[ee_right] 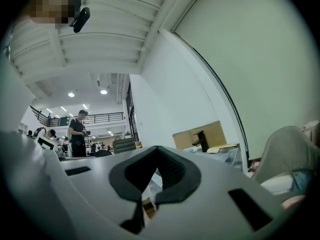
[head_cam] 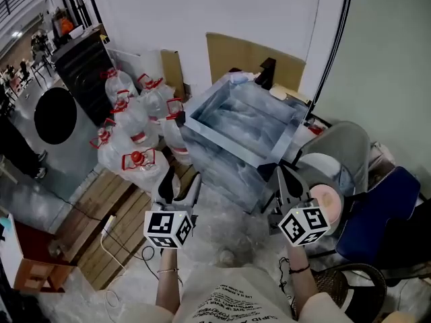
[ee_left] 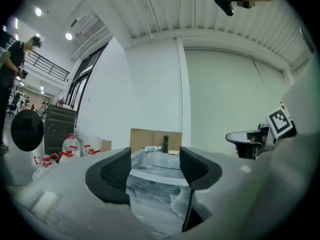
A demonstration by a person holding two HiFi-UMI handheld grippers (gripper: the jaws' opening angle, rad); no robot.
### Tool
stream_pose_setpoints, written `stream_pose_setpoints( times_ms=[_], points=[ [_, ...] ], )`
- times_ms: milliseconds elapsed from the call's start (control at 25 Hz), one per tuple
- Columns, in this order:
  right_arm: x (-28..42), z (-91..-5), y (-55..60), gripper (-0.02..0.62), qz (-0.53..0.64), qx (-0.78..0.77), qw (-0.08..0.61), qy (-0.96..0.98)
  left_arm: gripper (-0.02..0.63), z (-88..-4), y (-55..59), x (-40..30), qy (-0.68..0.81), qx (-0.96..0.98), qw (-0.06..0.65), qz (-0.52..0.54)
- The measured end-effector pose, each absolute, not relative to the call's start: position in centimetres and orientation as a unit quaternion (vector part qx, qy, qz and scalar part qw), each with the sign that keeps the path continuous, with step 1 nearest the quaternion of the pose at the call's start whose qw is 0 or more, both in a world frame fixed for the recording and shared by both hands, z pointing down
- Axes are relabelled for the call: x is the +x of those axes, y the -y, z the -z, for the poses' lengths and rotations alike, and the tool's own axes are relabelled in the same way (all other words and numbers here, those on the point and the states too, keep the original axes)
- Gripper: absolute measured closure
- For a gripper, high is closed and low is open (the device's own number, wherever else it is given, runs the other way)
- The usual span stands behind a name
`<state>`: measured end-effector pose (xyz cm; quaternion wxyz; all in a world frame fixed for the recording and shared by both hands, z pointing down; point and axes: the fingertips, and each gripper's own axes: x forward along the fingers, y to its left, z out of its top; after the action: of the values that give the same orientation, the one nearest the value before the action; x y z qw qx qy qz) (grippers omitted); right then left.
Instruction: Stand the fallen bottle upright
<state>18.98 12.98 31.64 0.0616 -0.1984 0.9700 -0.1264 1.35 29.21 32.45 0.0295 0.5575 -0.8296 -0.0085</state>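
Note:
A small pale bottle (head_cam: pixel 240 77) lies on its side at the far edge of a plastic-wrapped sink basin (head_cam: pixel 202 123), beside a black faucet (head_cam: pixel 266 73). In the left gripper view the bottle (ee_left: pixel 151 148) shows far ahead, left of the faucet (ee_left: pixel 165 144). My left gripper (head_cam: pixel 180 184) is held level in front of the basin's near corner, well short of the bottle. Its jaws stand open with nothing between them (ee_left: pixel 155 166). My right gripper (head_cam: pixel 286 173) is at the basin's right corner, and its jaws (ee_right: pixel 156 171) meet at the tips on nothing.
Several large water jugs with red caps (head_cam: pixel 135 123) crowd the floor left of the basin. A wooden pallet (head_cam: pixel 114 221) lies below them. A grey chair (head_cam: pixel 343 150) and a blue seat (head_cam: pixel 377 207) stand at the right. Cardboard (head_cam: pixel 249 59) leans on the back wall.

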Motion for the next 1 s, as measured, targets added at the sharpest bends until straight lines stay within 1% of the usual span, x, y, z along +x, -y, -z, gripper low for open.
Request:
stream_pose_setpoints(
  times_ms=[600,1000],
  points=[
    [14.2,-34.1,-8.3,0.592,0.138,-0.222,0.042,-0.964,0.316,-35.3,-23.7,-3.4,0.81,0.583,0.061,0.004],
    [8.3,-34.9,-1.4,0.592,0.148,-0.237,0.039,-0.959,0.316,-35.3,-16.1,-9.2,0.797,0.601,0.059,-0.003]
  ],
)
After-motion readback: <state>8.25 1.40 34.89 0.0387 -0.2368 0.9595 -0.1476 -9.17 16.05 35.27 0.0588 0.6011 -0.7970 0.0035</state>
